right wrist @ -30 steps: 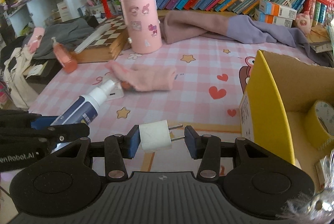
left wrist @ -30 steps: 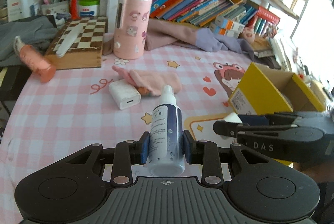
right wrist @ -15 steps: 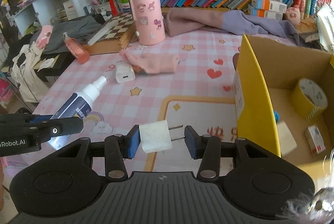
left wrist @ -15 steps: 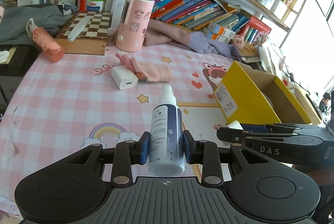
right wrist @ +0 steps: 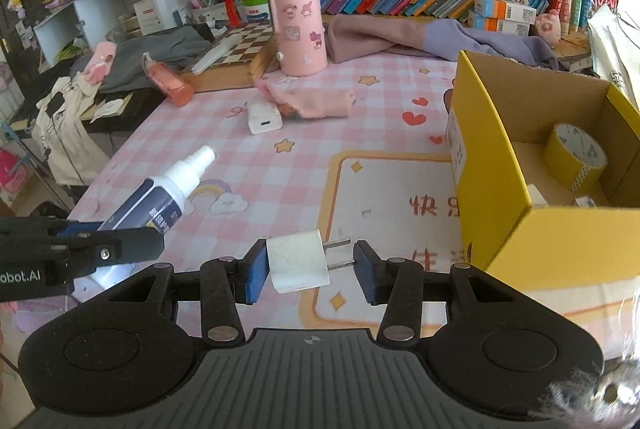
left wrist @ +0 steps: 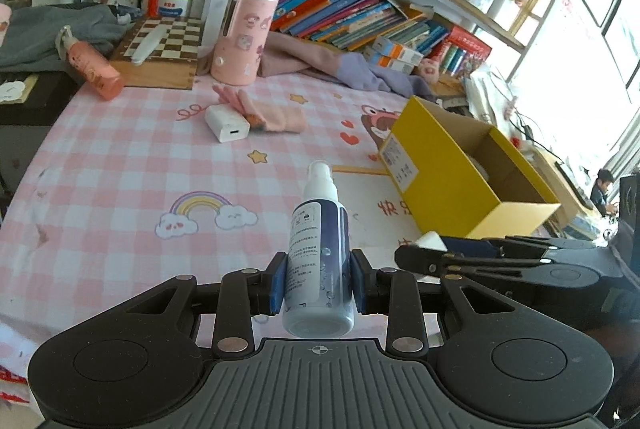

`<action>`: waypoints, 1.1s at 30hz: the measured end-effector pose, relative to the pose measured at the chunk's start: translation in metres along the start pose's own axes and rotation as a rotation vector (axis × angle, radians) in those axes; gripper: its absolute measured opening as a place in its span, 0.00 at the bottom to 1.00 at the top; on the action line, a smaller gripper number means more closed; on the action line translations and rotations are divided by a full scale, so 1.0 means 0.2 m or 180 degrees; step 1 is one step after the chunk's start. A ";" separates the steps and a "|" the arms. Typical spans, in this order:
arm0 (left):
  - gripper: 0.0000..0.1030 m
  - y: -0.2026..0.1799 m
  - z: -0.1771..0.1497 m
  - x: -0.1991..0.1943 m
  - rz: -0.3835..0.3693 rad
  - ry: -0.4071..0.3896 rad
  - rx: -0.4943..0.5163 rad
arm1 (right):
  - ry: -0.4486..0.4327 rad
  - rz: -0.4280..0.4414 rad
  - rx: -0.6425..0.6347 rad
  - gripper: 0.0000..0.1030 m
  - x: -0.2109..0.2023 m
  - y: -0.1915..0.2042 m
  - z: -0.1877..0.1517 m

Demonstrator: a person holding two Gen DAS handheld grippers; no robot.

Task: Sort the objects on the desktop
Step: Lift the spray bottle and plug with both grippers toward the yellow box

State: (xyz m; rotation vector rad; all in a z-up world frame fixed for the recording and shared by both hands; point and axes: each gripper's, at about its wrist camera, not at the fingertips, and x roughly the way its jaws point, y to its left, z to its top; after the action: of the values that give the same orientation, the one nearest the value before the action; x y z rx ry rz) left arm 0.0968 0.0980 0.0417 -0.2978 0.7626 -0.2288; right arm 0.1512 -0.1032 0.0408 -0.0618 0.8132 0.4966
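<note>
Left gripper: jaws closed on a spray bottle, blue pads pressing both sides of its lower body. The bottle is white-capped with a dark blue label; its nozzle points away from the camera and it is carried clear of the desk, above the pink checked cover.

Right gripper: jaws clamped on a white plug adapter. The left pad bears on the adapter's body; the two metal prongs point toward the right pad and appear to reach it. The adapter is held above the desk, just left of the yellow cardboard box.

The two grippers sit side by side. The right one shows at the right edge of the left wrist view, and the left one at the left edge of the right wrist view.

Yellow cardboard box: open at the top, standing on the right part of the desk. A roll of yellow tape leans against its inner wall; small items lie on its floor, too indistinct to identify.

Remaining on the desk: a white power bank touching a pink glove, a pink cylindrical container upright behind them, an orange pump bottle lying tilted at the left edge, and a chessboard next to it.
</note>
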 end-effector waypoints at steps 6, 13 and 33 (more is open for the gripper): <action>0.30 -0.04 -0.07 -0.07 -0.0093 0.0026 0.0057 | -0.0008 -0.0014 0.0009 0.41 -0.09 0.05 -0.10; 0.30 -0.06 -0.14 -0.12 -0.0185 0.0063 0.0113 | -0.0011 -0.0095 0.0125 0.41 -0.18 0.06 -0.20; 0.30 -0.26 -0.20 -0.05 -0.0662 0.0350 0.0530 | -0.0040 -0.0515 0.0646 0.41 -0.39 -0.06 -0.40</action>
State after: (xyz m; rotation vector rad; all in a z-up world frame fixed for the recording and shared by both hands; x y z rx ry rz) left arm 0.0564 0.0452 0.0378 -0.2075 0.8161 -0.5059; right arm 0.0565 -0.1633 0.0386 0.0625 0.8349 0.2601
